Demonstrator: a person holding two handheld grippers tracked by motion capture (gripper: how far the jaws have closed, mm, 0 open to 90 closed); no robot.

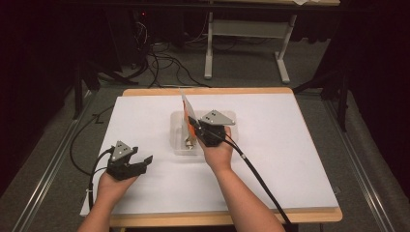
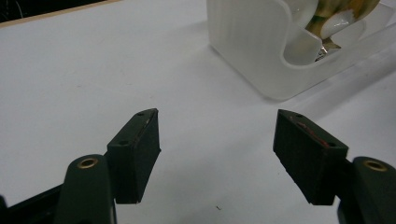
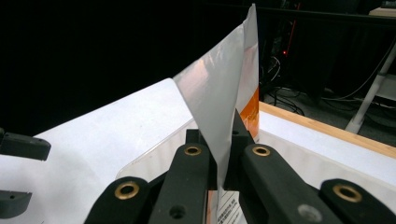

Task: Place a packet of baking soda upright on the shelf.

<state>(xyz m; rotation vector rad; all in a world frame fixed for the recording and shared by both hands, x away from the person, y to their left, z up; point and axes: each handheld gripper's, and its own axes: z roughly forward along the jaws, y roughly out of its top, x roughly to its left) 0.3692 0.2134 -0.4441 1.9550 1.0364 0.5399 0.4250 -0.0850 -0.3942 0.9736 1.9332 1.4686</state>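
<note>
We've got the right gripper [image 1: 199, 126] clamped on the silver-and-orange packet [image 1: 187, 107], upright over the clear tray [image 1: 178, 145] (something pale sits inside), so the grab looks done, the emptying not yet, with the left gripper [image 1: 141, 162] idling wide, its 2 jaws empty.

A thin packet [image 1: 187, 110], silver with an orange part, stands almost upright over the translucent plastic tray [image 1: 180, 145] at the middle of the white table. Its lower part is pinched in the right gripper [image 1: 196, 126]; the top edge points up and away.
</note>
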